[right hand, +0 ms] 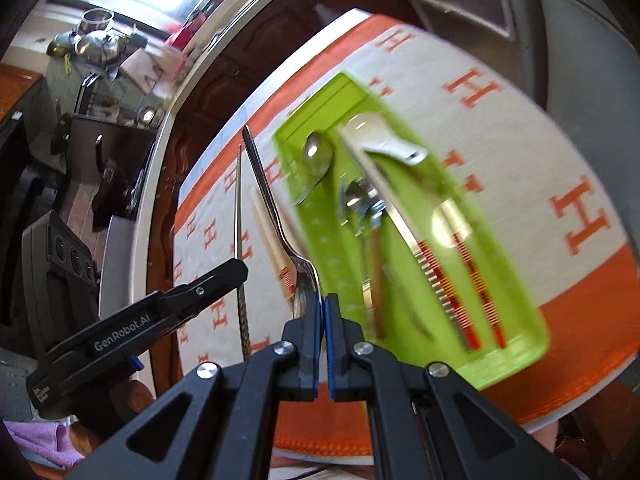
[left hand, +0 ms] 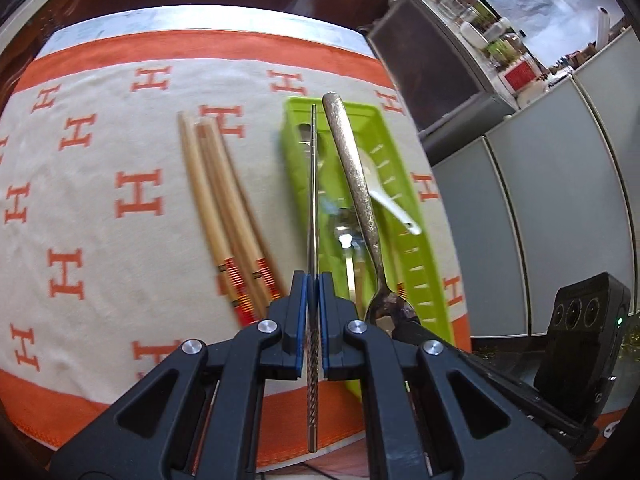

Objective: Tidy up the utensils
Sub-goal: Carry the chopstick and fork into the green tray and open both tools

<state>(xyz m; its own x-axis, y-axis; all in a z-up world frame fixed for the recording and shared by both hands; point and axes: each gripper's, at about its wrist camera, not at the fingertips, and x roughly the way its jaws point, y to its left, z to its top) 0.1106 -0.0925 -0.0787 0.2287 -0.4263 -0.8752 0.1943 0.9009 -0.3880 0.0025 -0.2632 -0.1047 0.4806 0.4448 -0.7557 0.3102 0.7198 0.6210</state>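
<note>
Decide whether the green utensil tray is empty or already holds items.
Holds items. The green tray contains a white spoon, metal cutlery and red-patterned chopsticks.

tray (right hand: 400, 280) contents: motion-blurred | fork (left hand: 360, 184) tines: hidden behind tongs

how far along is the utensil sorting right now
Partly done. The green tray already holds a white spoon, metal spoons and, in the right wrist view, red-ended chopsticks. In hand: the left gripper clamps a metal chopstick, and the right gripper clamps a fork. Left: the wooden chopsticks on the cloth.
</note>
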